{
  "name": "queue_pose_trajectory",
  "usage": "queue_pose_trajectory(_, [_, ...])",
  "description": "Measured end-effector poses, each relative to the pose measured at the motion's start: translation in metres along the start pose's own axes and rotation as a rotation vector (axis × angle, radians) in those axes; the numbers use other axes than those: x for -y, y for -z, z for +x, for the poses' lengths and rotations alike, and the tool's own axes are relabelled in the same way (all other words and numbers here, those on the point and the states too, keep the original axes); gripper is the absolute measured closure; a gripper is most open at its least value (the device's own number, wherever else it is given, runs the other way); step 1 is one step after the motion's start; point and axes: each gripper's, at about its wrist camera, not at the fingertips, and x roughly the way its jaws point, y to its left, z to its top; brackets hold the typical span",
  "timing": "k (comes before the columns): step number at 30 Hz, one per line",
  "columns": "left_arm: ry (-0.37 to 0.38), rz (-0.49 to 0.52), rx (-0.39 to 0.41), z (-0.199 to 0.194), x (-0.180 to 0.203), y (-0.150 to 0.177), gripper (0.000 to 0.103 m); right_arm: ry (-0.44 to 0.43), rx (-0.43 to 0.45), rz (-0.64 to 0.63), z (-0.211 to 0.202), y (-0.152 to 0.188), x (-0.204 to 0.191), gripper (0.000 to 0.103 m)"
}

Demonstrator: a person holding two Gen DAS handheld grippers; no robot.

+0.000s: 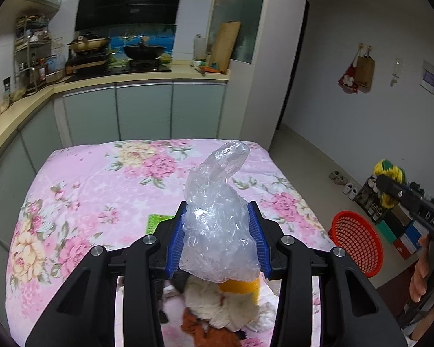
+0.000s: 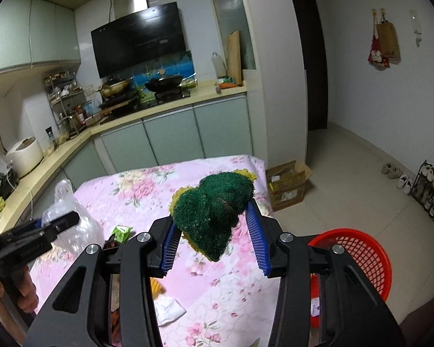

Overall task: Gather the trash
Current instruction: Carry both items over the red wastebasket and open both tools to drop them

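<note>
My left gripper point(image 1: 218, 211) is shut on a crumpled clear plastic bag point(image 1: 217, 211), held above the floral pink tablecloth point(image 1: 101, 185). The bag also shows at the left of the right wrist view point(image 2: 72, 225). My right gripper point(image 2: 212, 219) is shut on a green and yellow scouring sponge point(image 2: 214, 208), lifted over the table. That sponge point(image 1: 387, 170) appears at the right edge of the left wrist view, above a red mesh basket point(image 1: 357, 245) on the floor. Below the left gripper lie crumpled tissue point(image 1: 217, 306), an orange-yellow piece point(image 1: 240, 286) and brown scraps point(image 1: 199, 329).
A green wrapper point(image 2: 120, 232) lies on the cloth, with a white tissue point(image 2: 169, 309) nearer me. The red basket point(image 2: 358, 251) stands right of the table. A cardboard box point(image 2: 289, 185) sits past the table's far corner. Shoes and a rack point(image 2: 425, 188) line the right wall.
</note>
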Motion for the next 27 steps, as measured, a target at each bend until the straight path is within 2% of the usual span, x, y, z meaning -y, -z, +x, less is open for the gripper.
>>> queue_pose_trajectory(12, [0.059, 0.062, 0.001, 0.014, 0.038, -0.008, 0.063, 0.055, 0.043, 0.043, -0.017, -0.013, 0.027, 0.06])
queue_pose_trajectory(27, [0.165, 0.147, -0.041, 0.041, 0.095, -0.015, 0.063, 0.144, 0.054, 0.119, -0.032, -0.006, 0.067, 0.06])
